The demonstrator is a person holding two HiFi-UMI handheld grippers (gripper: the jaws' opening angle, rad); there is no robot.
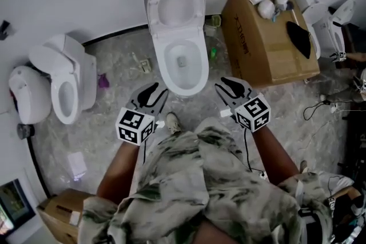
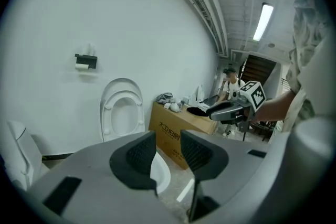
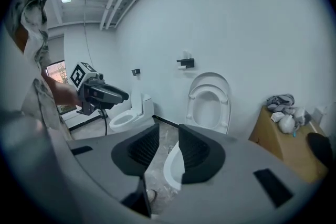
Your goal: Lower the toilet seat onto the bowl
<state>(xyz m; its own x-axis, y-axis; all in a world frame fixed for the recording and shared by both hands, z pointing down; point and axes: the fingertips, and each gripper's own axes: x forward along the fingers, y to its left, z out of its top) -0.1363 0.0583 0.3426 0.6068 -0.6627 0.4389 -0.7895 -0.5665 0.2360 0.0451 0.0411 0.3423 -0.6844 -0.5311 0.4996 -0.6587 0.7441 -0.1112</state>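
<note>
A white toilet stands against the far wall with its bowl point(image 1: 183, 60) uncovered. Its seat point(image 1: 176, 6) and lid are raised upright against the wall. The seat shows as a white ring in the left gripper view point(image 2: 123, 112) and in the right gripper view point(image 3: 209, 104). My left gripper point(image 1: 154, 94) hovers just short of the bowl's front left, open, with nothing between its jaws point(image 2: 168, 153). My right gripper point(image 1: 233, 87) hovers at the bowl's front right, also open and empty point(image 3: 163, 148). Neither gripper touches the toilet.
A second white toilet point(image 1: 66, 86) stands to the left. A brown cardboard box point(image 1: 266, 46) with rags and small items on top sits close to the right of the bowl. Another cardboard box point(image 1: 60, 211) is at lower left. Cables lie on the floor at right point(image 1: 320, 106).
</note>
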